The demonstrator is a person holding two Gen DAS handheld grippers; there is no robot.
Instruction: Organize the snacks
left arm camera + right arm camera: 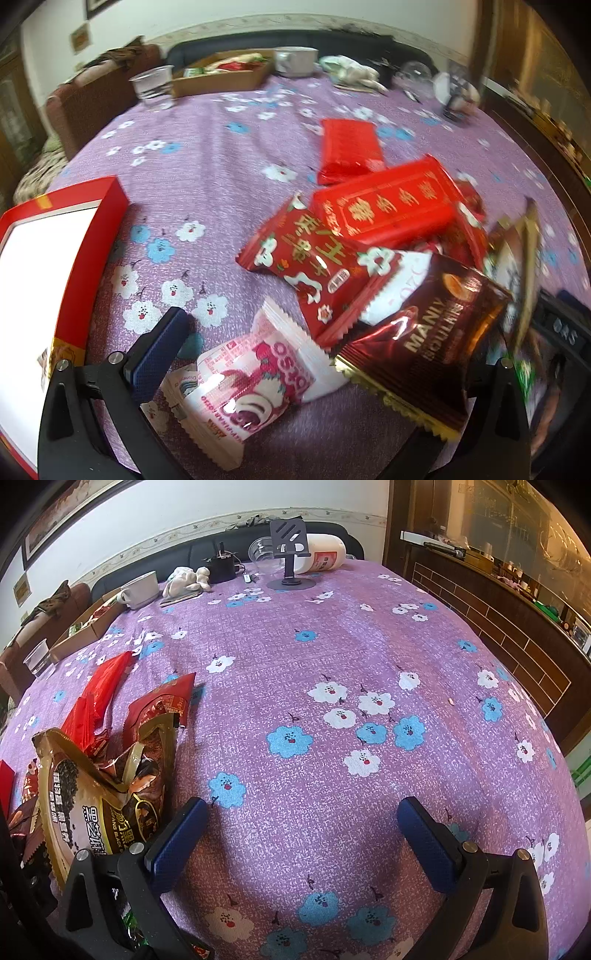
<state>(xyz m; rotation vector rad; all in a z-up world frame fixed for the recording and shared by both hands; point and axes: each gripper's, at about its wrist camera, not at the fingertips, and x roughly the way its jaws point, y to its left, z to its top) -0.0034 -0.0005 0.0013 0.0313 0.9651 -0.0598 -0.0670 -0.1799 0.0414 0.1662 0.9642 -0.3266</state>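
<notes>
Surface: table under a purple cloth printed with white and blue flowers (280, 657).
Left gripper (295, 369): jaws spread wide over the near edge of the snack pile; the blue-padded left finger (159, 350) is plain, the right finger is mostly hidden behind a packet. Nothing gripped.
Right gripper (301, 834): jaws spread wide over bare cloth, holding nothing; the pile lies just to its left.
Snack pile: heaped mid-table, packets overlapping.
Pink-and-white sealed snack packet (251, 380): nearest item, lying flat between the left gripper's fingers.
Dark brown foil packet with gold serrated edge (424, 347): beside the pink packet, overlapping its right end.
Red packet with white flowers and gold lettering (314, 266): behind those two, partly under a white wrapper.
Long red carton with gold characters (384, 199): resting on top of the pile.
Plain red foil packet (347, 151): farthest, touching the carton.
Gold-and-brown sesame bag (99, 794): upright at the pile's right side, touching the right gripper's left finger mount.
Red-rimmed box with white interior (88, 258): left of the pile, apart from it, nothing visible inside.
Far edge: brown cardboard tray (221, 79), clear plastic cup (153, 83), white mug (140, 589), grey phone stand (290, 554).
</notes>
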